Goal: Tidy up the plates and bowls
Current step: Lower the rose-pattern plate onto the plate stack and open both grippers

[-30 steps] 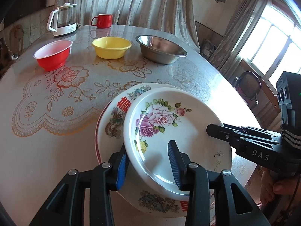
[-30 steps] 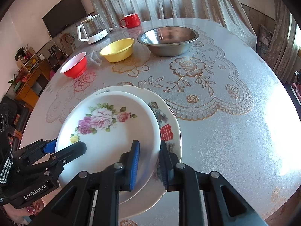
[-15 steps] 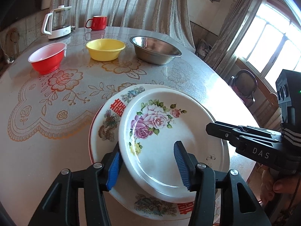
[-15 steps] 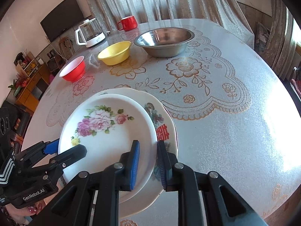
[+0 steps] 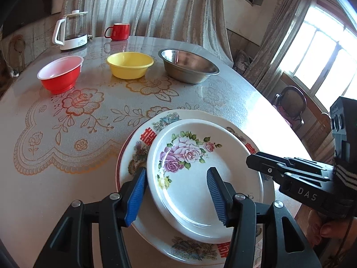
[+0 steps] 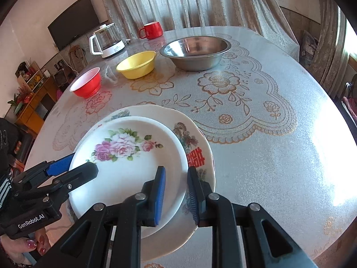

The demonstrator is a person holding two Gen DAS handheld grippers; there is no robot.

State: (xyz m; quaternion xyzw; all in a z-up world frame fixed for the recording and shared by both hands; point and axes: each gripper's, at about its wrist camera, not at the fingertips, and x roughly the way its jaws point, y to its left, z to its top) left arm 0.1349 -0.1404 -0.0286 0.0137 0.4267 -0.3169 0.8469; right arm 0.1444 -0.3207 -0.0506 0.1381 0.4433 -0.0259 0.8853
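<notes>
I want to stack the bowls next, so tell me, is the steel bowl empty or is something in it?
Empty. The steel bowl stands upright, and both views show only its bare shiny inside.

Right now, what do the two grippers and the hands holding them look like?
Both the left gripper and right gripper are black plastic with ribbed blue pads and silver pivot screws. White lettering marks their sides. A black-and-white striped strap shows on each, and the left hand has red nail polish.

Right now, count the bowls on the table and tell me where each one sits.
3, in a row across the far side of the table: the red bowl at the left, the yellow bowl in the middle, the steel bowl at the right. None looks hidden.
</notes>
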